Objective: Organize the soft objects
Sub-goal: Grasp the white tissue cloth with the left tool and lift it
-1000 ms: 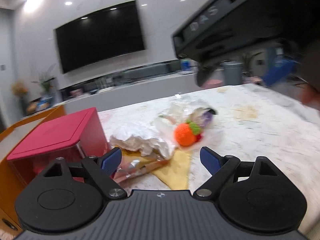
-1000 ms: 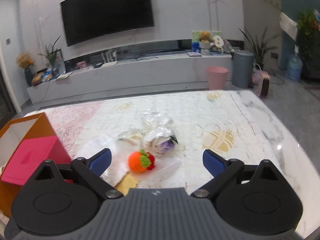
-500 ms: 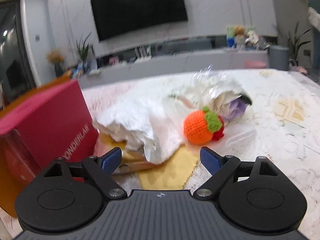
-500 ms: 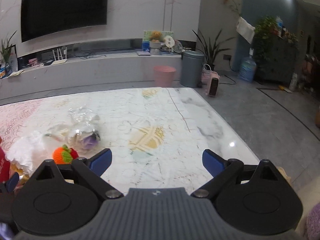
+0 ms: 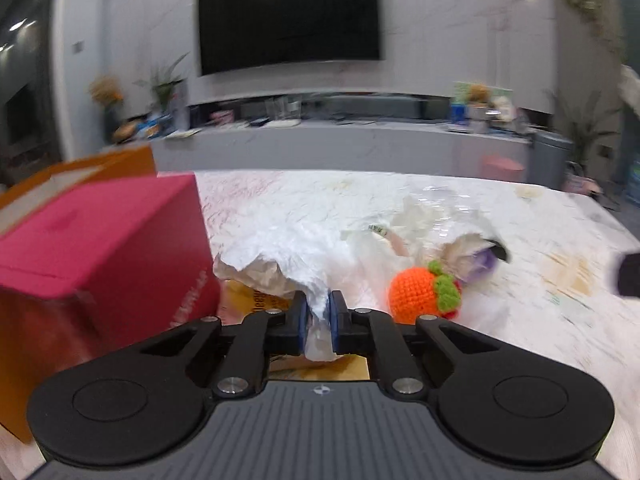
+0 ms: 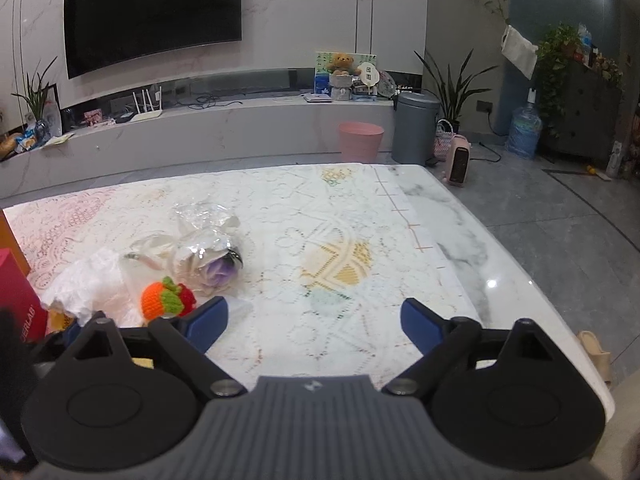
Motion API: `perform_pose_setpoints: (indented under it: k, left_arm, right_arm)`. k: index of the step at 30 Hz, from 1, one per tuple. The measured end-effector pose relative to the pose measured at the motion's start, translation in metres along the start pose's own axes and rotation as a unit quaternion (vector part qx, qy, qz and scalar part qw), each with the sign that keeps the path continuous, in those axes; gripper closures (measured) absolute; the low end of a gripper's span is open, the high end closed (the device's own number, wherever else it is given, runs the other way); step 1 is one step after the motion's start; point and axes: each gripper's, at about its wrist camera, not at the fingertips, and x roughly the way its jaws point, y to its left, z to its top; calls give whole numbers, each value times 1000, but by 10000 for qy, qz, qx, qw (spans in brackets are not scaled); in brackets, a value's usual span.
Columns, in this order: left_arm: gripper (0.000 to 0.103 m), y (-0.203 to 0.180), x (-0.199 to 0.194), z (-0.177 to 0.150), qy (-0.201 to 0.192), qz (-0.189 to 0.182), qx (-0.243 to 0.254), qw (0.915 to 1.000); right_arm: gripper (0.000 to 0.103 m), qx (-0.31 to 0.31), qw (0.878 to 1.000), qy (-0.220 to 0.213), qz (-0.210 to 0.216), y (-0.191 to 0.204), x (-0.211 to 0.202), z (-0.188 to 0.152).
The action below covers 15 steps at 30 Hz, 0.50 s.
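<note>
- Left gripper has just been closing, and its blue pads now pinch a hanging fold of the white crumpled plastic bag between them.
- Right gripper has its jaws wide, having just narrowed slightly, with nothing between them; it hangs over bare tablecloth, to the right of the pile of soft things.
- At the far left stands a pink box, in front of an orange box whose wall rises behind it; both sit on the table's left edge.
- Just right of the pink box lies the white bag, heaped over a yellow cloth that shows under its near edge.
- Right of the bag sits an orange crocheted fruit with a green leaf and a bit of red beside it, close to the left gripper's right finger but apart from it.
- Behind and right of the fruit lies a clear crinkled wrapper holding a purple and white soft item.
- Further right the tablecloth is bare, and beyond the table edge a pink bin and a grey bin stand on the floor.
</note>
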Motion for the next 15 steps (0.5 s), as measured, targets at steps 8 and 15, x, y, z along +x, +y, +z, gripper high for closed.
perform_pose_setpoints:
  k: [8, 15]
  left_arm:
    - [91, 38, -69, -29, 293, -697, 753, 9943]
    - [83, 53, -90, -60, 460, -867, 1047, 9897]
  right_arm:
    - [14, -106, 9996, 107, 234, 18, 2, -1]
    - [14, -317, 9980, 51, 536, 42, -6, -1]
